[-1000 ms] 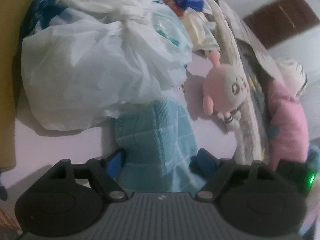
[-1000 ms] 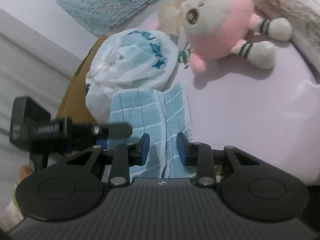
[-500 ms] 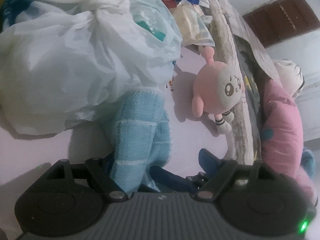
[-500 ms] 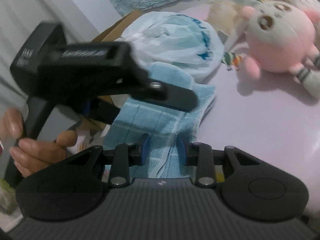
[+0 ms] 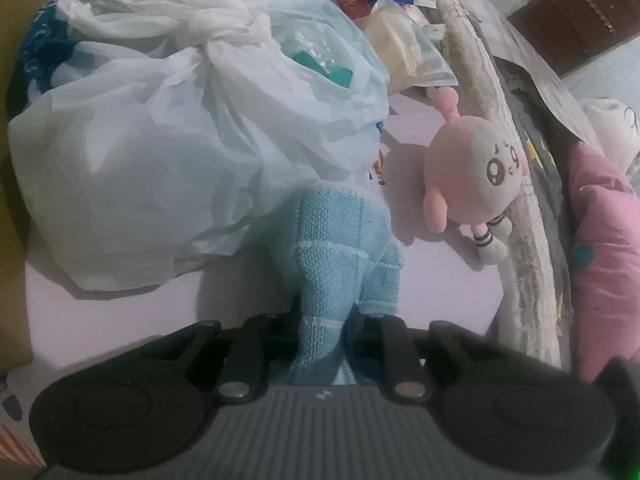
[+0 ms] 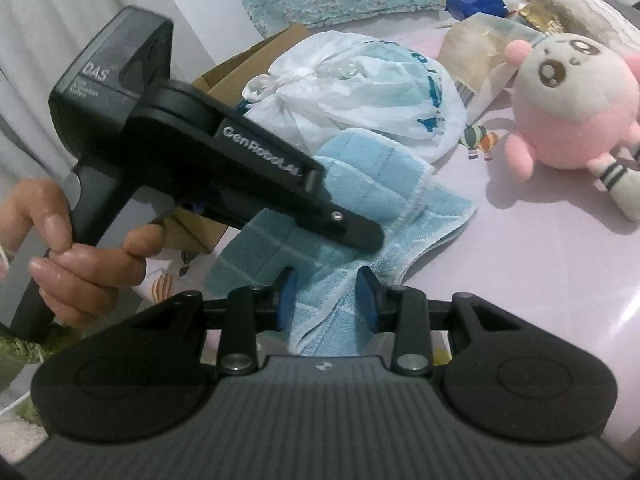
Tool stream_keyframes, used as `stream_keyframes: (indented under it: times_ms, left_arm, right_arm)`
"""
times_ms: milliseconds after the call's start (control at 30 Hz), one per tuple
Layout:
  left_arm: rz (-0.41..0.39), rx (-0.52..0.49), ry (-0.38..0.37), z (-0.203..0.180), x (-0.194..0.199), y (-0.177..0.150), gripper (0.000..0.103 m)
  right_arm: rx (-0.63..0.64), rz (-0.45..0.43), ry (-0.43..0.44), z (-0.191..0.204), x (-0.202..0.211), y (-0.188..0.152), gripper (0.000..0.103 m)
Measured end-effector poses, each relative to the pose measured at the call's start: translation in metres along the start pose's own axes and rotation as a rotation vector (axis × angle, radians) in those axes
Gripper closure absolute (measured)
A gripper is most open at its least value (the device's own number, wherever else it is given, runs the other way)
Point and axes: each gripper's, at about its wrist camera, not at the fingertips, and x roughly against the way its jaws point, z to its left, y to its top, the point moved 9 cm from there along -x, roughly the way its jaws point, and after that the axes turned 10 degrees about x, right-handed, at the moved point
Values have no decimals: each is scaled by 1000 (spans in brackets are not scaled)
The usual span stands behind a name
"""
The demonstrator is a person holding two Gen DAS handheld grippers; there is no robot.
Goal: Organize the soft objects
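A light blue checked towel (image 5: 336,236) lies bunched on a lilac sheet (image 5: 440,280) against a knotted white plastic bag (image 5: 160,160). My left gripper (image 5: 326,312) has its jaws closing on a gathered fold of the towel, and the fingers press it. In the right wrist view the same towel (image 6: 380,184) runs between the blue pads of my right gripper (image 6: 326,300). Its jaws are opening slightly but still pinch the near end. A left gripper finger (image 6: 356,236) lies across the towel from the left. A pink and cream plush (image 6: 568,108) lies to the right, apart from both grippers.
A person's hand (image 6: 72,256) holds the left gripper's handle. A cardboard box (image 6: 256,56) stands behind the bag (image 6: 360,92). In the left wrist view the plush (image 5: 468,172) lies against a rolled quilt (image 5: 524,248), with a pink pillow (image 5: 604,248) beyond. Packets are piled at the far end.
The left jaws went from wide apart around the towel to shut on a bunched fold. The left gripper came in over the towel, and the right wrist view rolled.
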Motion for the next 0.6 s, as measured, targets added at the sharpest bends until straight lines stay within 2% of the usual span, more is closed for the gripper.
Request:
stream_keyframes:
  times_ms: [167,300,467,600]
  left_arm:
    - [-5,-14,-39,-5,17,-8,87]
    - [-57,-35,-93,-12,49,-11,87]
    - [-193,-46,-194,-18,108,-1,87]
    - [-332,-46,-258,-17,164,16,87]
  right_arm:
    - [-33,-51,25,-5,26,8,68]
    - [-96,-149,67,-15,54,29,55]
    - [-181,-264,109,-30,83,55,51]
    - [-203,-287,98,-39,85,67,51]
